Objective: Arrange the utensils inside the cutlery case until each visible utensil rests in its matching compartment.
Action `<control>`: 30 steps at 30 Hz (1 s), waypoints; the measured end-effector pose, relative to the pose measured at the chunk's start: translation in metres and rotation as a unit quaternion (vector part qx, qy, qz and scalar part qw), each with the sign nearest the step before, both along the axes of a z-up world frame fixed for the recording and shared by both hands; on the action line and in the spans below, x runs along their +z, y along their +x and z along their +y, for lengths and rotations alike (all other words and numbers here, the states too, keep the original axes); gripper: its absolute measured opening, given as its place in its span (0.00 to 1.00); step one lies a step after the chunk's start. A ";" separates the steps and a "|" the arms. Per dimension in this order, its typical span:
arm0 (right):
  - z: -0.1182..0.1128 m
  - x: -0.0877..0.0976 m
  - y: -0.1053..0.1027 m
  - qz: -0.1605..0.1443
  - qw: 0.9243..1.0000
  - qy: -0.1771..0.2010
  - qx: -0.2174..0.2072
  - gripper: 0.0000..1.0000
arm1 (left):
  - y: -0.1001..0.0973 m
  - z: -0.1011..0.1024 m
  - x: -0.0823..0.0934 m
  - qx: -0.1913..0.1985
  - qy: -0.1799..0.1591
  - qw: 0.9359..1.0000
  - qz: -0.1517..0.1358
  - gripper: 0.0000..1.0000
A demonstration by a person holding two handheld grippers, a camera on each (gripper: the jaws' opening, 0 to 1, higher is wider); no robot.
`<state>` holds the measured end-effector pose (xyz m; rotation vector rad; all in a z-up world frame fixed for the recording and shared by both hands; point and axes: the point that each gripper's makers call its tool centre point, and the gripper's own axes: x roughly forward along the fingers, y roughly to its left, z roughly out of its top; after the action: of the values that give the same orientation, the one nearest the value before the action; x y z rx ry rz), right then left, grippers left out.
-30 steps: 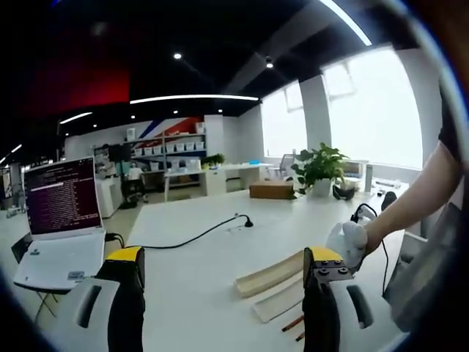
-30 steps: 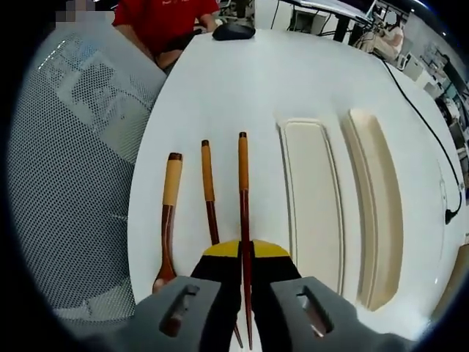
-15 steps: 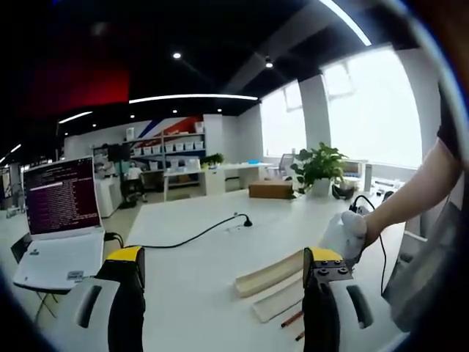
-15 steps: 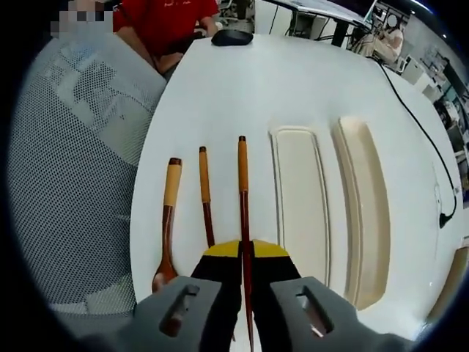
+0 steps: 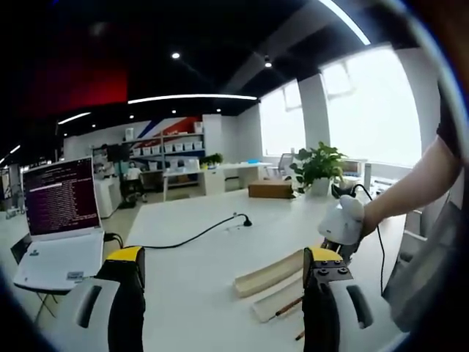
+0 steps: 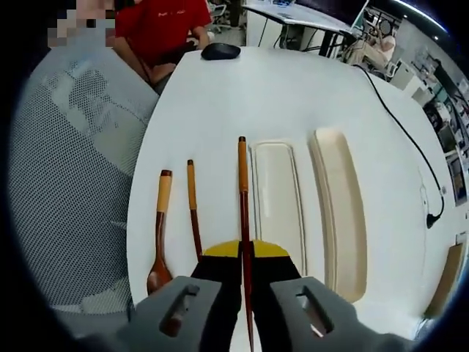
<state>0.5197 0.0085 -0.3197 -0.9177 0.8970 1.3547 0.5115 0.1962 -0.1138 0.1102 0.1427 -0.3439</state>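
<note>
Across the left gripper view stretches a long white bench (image 5: 220, 271) in an open office with dark ceiling, strip lights and bright windows at the right. An open laptop (image 5: 60, 220) sits on a small stand at the bench's left edge, a black cable (image 5: 198, 233) snakes over the top, and a potted plant (image 5: 319, 169) and a cardboard box (image 5: 271, 190) stand at the far end. The left tongs (image 5: 223, 271) stand wide open with nothing between the jaws. Beyond them lie the cream cutlery case (image 5: 272, 273) and its flat lid (image 5: 277, 302), side by side, and the right tongs (image 5: 343, 227) hover over them in a person's hand. From the right gripper view, looking down, the same bench (image 6: 242, 95) runs away to a black mouse (image 6: 220, 50) and a person in a red shirt (image 6: 163, 18), with a grey mesh chair back (image 6: 73, 183) on the left. The right tongs (image 6: 245, 253) are closed on a dark wooden chopstick (image 6: 242, 191) whose tan end points forward. A second chopstick (image 6: 193, 209) and a wooden spoon (image 6: 159, 235) lie on the bench left of it. The lid (image 6: 277, 205) and the deeper case (image 6: 341, 213) lie just right, both holding nothing.
</note>
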 end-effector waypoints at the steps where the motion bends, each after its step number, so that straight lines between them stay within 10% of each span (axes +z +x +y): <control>1: 0.000 0.001 0.002 -0.002 1.000 0.001 -0.001 0.00 | 0.000 0.000 0.000 0.000 0.000 1.000 0.000 0.92; 30: 0.007 0.016 0.043 -0.036 0.999 0.001 0.007 0.00 | 0.000 0.003 -0.001 0.004 -0.003 1.000 0.004 0.92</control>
<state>0.5631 0.0152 -0.3040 -0.9683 0.8353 1.3262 0.5116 0.1991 -0.1152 0.1032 0.1507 -0.3372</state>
